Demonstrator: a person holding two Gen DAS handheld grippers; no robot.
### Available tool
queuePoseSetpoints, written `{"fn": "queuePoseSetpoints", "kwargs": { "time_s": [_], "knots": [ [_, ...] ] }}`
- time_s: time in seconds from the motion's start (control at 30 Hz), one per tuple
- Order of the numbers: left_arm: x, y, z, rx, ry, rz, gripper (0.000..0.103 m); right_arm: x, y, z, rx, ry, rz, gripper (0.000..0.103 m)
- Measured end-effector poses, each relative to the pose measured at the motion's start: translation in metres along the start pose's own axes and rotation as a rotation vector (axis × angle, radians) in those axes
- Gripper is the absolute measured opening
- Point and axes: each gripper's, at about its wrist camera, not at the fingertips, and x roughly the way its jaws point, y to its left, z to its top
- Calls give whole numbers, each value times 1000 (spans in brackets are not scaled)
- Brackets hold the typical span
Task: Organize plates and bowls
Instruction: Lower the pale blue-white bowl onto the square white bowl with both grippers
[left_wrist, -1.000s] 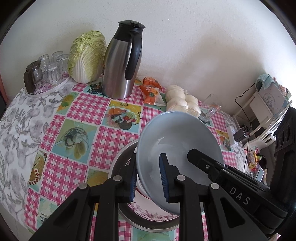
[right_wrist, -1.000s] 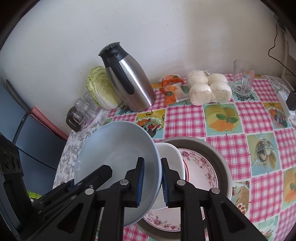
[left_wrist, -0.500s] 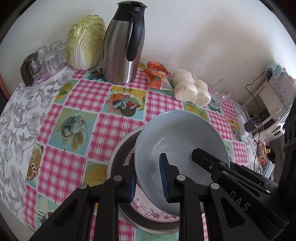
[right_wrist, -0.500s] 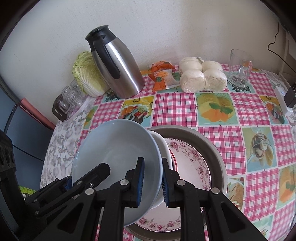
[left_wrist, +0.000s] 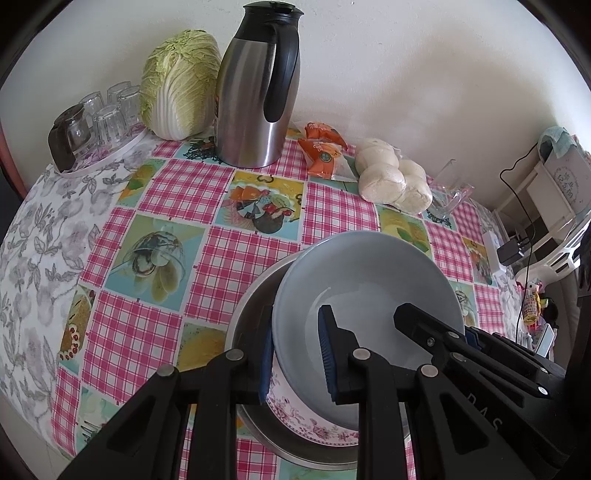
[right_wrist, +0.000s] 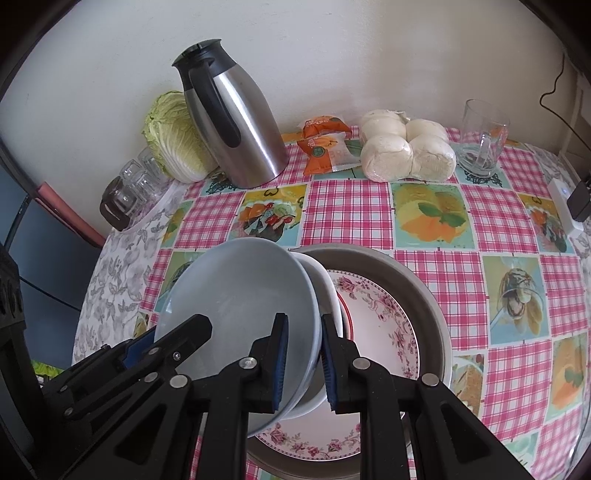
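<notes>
Checked worktop (left_wrist: 177, 192) carried a metal basin (right_wrist: 424, 295), and both hand-held grippers, left (left_wrist: 295, 354) and right (right_wrist: 303, 362), pinched the glazed, likely slippery, breakable pale bowl's (right_wrist: 236, 295) rim at nine and three o'clock.

The left gripper (left_wrist: 295, 354) is black plastic with blue pads inside its two fingers and round silver screws. The right gripper (right_wrist: 303, 356) looks the same, with white letters "DAS" on its side.

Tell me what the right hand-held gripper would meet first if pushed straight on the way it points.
The right hand-held gripper is already clamped on the rim of the grey-blue bowl. Beyond the bowls, the floral plate in the metal basin would probably come first, though depth is unclear.
</notes>
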Motion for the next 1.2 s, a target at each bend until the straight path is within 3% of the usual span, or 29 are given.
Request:
{"fn": "queuePoseSetpoints", "kwargs": {
  "time_s": [0.9, 1.03, 1.2],
  "knots": [
    [0, -1, 0, 8, -7, 29, 21, -10, 5, 1, -31, -14, -34, 20],
    [2, 1, 0, 4, -3, 33, 20, -17, 3, 3, -36, -40, -72, 26],
    [3, 2, -1, 3, 0, 44, 20, -22, -8, 5, -7, -51, -46, 26]
  ]
}}
